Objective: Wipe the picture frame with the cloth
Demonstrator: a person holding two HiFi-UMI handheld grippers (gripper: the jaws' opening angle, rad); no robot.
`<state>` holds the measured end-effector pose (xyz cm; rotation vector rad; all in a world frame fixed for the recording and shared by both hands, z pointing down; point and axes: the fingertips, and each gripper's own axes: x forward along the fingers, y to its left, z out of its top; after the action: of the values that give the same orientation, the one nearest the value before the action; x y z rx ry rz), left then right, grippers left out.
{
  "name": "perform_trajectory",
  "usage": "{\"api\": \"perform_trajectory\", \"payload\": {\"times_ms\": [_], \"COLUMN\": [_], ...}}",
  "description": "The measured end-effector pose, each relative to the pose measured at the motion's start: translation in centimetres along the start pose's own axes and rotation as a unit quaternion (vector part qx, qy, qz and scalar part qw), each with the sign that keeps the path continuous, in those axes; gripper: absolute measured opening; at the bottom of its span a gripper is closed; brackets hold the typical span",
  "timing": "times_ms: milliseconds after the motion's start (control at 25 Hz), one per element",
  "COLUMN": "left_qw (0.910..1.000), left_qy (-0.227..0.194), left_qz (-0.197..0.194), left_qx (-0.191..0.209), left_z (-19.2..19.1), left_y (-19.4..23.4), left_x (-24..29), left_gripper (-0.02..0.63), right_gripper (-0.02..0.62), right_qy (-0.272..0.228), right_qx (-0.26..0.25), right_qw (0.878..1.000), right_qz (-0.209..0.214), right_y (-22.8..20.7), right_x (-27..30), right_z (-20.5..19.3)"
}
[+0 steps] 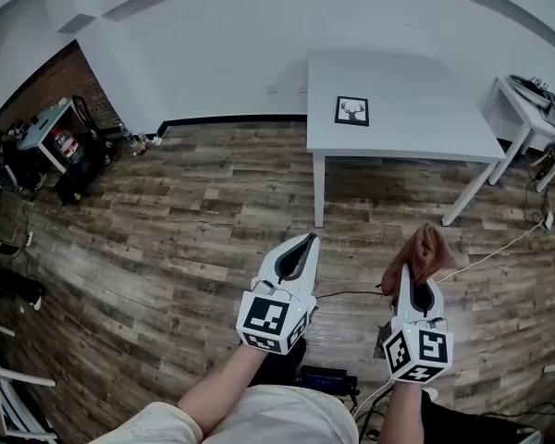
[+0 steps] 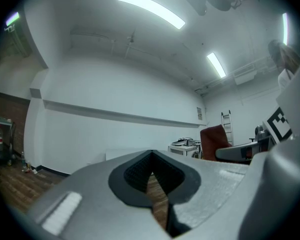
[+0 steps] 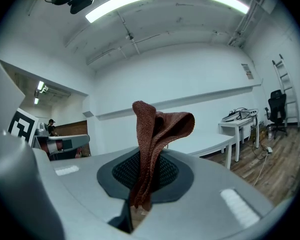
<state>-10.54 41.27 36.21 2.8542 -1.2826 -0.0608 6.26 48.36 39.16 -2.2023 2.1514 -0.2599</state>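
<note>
A black picture frame (image 1: 351, 111) with a deer print lies flat on the white table (image 1: 425, 137) far ahead. My right gripper (image 1: 416, 280) is shut on a rust-brown cloth (image 1: 424, 252), which sticks up out of the jaws and flops over at the top; in the right gripper view the cloth (image 3: 152, 139) rises between the pads. My left gripper (image 1: 305, 245) is shut with nothing in it, and its jaws (image 2: 151, 176) meet at the tips. Both grippers hover over the wooden floor, well short of the table.
A second white table (image 1: 527, 109) with cables and gear stands at the right. A dark cart and a fire extinguisher (image 1: 63, 143) sit by the brick wall at the left. A white cable (image 1: 499, 248) runs across the floor near the table legs.
</note>
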Motion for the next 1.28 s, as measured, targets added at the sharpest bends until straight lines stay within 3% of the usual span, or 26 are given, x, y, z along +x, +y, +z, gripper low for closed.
{"api": "perform_trajectory", "payload": {"times_ms": [520, 1280], "left_qw": [0.9999, 0.9996], "left_qy": [-0.007, -0.006], "left_qz": [0.003, -0.002], "left_qx": [-0.013, -0.029], "left_z": [-0.9, -0.4], "left_y": [3.9, 16.9], "left_x": [6.0, 17.7], "left_gripper": [0.000, 0.000], "right_gripper": [0.060, 0.060], "right_qy": [0.019, 0.030], "right_qx": [-0.036, -0.060], "right_qw": [0.999, 0.998], "right_qz": [-0.012, -0.020], "right_y": [-0.6, 2.8], "right_x": [6.9, 24.0], "right_z": [-0.6, 1.7]}}
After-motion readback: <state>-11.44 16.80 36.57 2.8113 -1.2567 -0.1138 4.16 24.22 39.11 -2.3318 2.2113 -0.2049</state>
